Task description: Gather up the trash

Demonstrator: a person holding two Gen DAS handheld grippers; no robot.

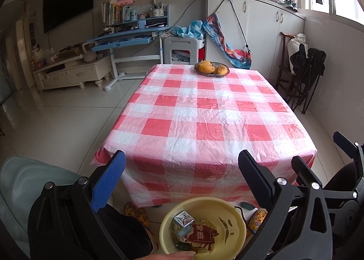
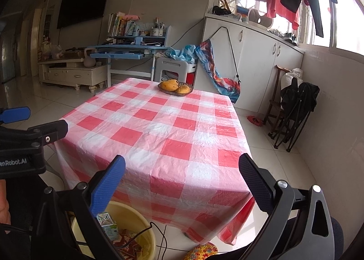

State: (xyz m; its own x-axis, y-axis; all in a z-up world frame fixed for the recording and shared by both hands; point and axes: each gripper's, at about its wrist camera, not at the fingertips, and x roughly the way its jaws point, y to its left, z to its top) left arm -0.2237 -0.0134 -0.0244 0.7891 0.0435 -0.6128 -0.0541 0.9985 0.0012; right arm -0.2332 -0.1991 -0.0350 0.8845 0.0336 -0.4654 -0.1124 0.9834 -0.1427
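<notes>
The trash, a small drink carton plus a red printed wrapper, is seen already inside the yellow basin, which sits on the floor just below the near edge of the table. The carton lies toward the basin's left side, tilted, w/ its long axis roughly upright; the wrapper lies beside it nearer the basin's middle. Above the basin, the left gripper is held w/ fingers spread wide and nothing between them; the basin lies directly below and between its fingers. The right gripper is likewise spread and empty, and sits to the basin's right, so the left is judged nearer. Beyond the basin, the checked tabletop shows no loose trash; only a fruit basket is seen at its far end. Collection is judged done or nearly so; any leftover item can't be made out.
</notes>
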